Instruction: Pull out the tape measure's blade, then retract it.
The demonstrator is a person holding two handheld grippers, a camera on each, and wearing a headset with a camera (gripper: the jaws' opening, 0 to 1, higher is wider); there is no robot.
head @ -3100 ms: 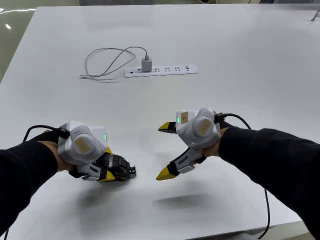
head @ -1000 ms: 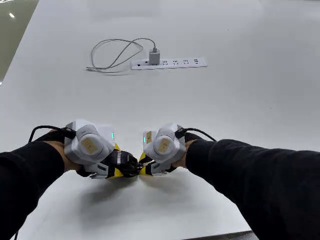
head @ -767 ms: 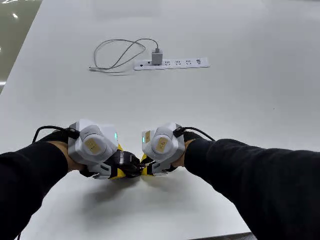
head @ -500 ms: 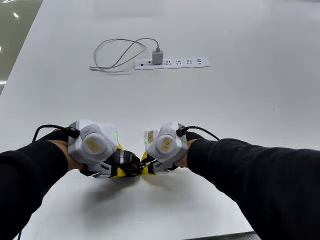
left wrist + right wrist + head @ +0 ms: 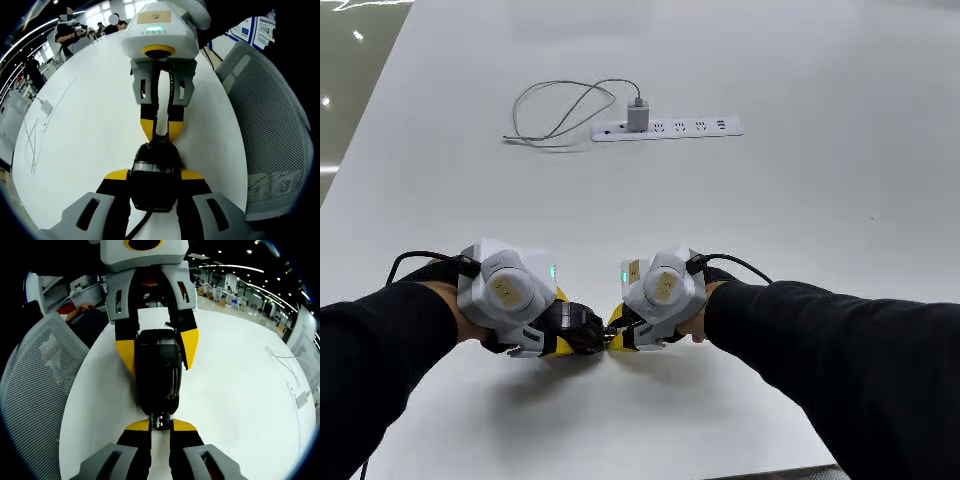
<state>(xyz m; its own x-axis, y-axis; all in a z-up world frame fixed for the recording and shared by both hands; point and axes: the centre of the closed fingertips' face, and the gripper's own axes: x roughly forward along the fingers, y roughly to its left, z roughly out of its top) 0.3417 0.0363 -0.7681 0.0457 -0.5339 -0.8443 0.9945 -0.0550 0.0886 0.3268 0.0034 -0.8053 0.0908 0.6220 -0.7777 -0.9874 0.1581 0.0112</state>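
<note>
- White tabletop [image 5: 800, 200], near edge: left claw [image 5: 155, 176] clenched around the tape measure [image 5: 157, 370], anchoring its case.
- Right claw [image 5: 161, 425] pinches the blade tip [image 5: 160, 420], opposing the left for a straight pull; blade judged unextended.

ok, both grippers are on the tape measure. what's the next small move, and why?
Probably draw the right gripper straight away from the left gripper, keeping the left one fixed. The left gripper clamps the tape measure by its case, the right one looks shut on the blade tip at the case mouth, and no blade length shows yet.
</note>
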